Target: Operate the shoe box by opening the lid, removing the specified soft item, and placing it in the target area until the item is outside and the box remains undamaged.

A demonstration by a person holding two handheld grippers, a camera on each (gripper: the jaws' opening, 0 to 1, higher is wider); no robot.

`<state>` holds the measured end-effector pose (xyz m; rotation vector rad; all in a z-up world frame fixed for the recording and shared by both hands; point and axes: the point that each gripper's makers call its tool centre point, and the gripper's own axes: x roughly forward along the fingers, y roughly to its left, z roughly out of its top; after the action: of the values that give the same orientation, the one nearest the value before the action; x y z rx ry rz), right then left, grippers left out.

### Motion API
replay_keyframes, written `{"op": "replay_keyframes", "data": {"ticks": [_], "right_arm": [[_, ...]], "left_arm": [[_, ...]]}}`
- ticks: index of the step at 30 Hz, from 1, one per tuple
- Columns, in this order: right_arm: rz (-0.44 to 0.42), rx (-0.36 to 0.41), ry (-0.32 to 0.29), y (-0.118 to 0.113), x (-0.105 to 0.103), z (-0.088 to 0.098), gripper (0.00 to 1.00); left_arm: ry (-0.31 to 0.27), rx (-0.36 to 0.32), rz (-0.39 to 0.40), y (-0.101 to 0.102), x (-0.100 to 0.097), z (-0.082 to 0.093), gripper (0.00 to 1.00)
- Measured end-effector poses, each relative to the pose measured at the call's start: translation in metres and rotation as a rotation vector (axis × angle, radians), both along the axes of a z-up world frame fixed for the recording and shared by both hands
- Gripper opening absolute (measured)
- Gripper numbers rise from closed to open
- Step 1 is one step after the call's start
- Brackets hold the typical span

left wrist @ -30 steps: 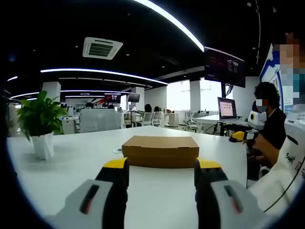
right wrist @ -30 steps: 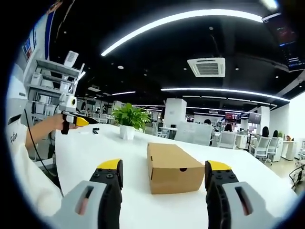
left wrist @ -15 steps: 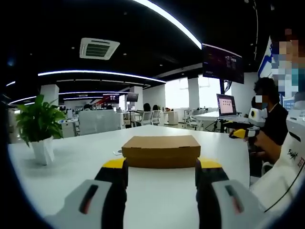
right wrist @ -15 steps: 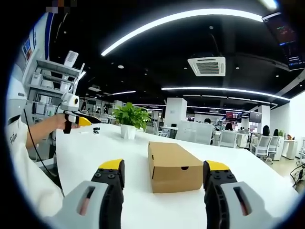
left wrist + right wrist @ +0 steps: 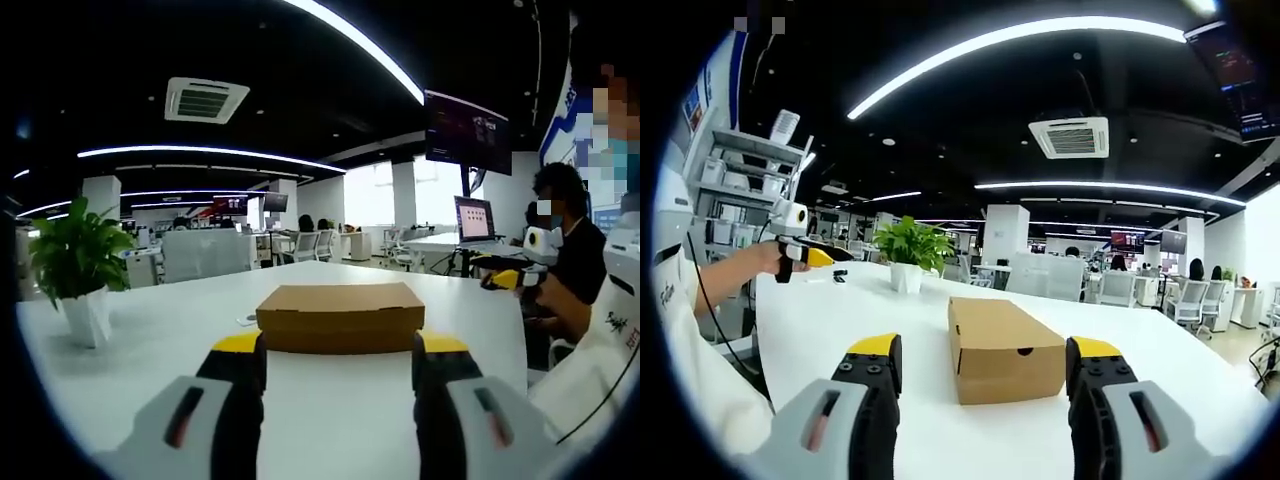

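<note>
So the shoe box (image 5: 338, 316) is sitting flat on the white bench (image 5: 170, 340), lid fully down, nothing poking out. Plain brown cardboard. It has a small round hole in the end panel, which you can see in the right gripper view (image 5: 1005, 361). Whatever soft item is inside is hidden, so I can't say a thing about it.

Both claws are spread wide and holding nothing. The left claw (image 5: 339, 348) faces the long side of the box with the box framed between its jaws, close but not touching as far as I can tell. The right claw (image 5: 987, 354) is aimed at the short end, also with a gap. My guess is that's deliberate: one claw on the long side to steady or lift the lid edge, the other at the end, so the cardboard doesn't get crushed or dragged.

From the right gripper view, the left claw shows off to the left in the person's hand (image 5: 778, 259), raised above the bench.

Further out there's a potted plant (image 5: 76, 262) standing well apart from the box, so it shouldn't get in the way. Lid's not opened yet, basically step zero.
</note>
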<state>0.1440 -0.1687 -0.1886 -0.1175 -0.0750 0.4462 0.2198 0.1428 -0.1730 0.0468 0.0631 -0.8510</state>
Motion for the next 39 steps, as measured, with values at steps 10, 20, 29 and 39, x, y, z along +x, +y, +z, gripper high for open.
{"op": "replay_keyframes", "data": {"ticks": [10,20,29,39], "right_arm": [[0.010,0.006,0.008,0.004,-0.001,0.000,0.68],[0.016,0.007,0.018,0.007,0.000,-0.002,0.68],[-0.008,0.032,0.013,-0.001,0.002,-0.001,0.71],[-0.022,0.013,0.002,-0.003,0.003,-0.003,0.76]], "left_arm": [[0.002,-0.002,0.005,0.000,0.005,0.003,0.61],[-0.005,0.021,0.009,-0.001,0.016,0.012,0.61],[0.018,-0.001,-0.008,-0.008,0.020,0.011,0.60],[0.040,-0.023,0.016,-0.005,0.030,0.006,0.64]]}}
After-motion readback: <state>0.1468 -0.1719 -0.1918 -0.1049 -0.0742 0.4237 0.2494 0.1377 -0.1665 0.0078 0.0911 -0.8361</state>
